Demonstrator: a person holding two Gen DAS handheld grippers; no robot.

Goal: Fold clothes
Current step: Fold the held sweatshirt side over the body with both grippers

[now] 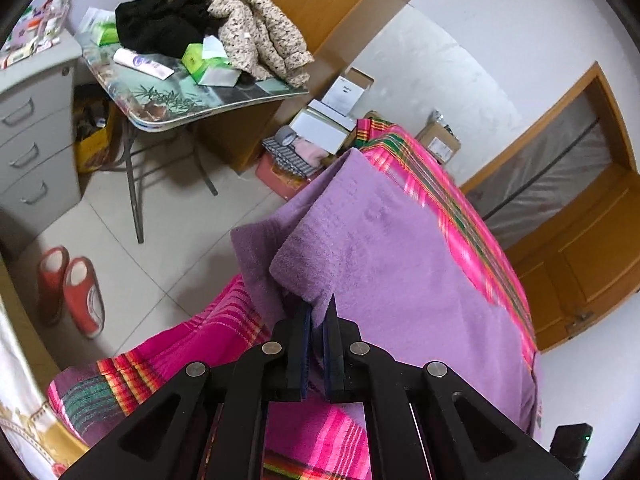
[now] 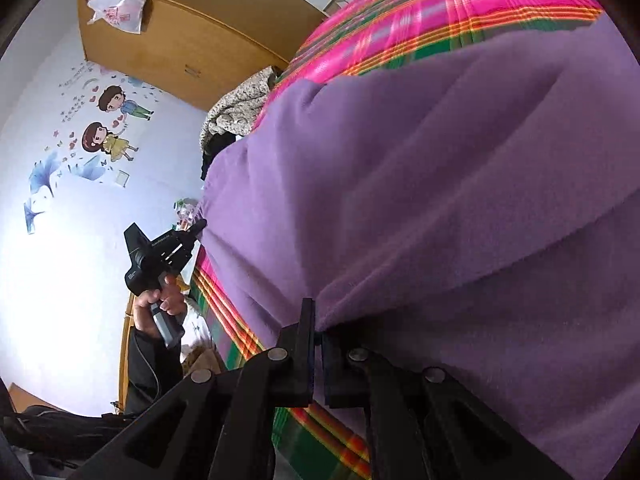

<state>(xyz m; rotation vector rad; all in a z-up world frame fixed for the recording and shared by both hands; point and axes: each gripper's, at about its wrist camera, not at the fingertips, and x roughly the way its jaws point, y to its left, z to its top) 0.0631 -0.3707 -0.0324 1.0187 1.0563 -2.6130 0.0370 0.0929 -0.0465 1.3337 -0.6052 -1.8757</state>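
Both the left claw [image 1: 319, 312] and right claw [image 2: 318, 320] are pinched closed on edges of the fuzzy purple fleece cloth [image 1: 400, 272], lifting it off the pink plaid bed [image 1: 500, 248], likely for folding over.

A pale tiled floor [image 1: 168, 248] is seen beside a bed spread with a pink plaid cover [image 1: 460, 208]. A grey drawer cabinet [image 1: 36, 136] is set next to a folding table [image 1: 192, 100]. White walls [image 1: 500, 32] are met by wooden doors [image 1: 580, 240]; cartoon stickers [image 2: 108, 120] are pasted on one wall.
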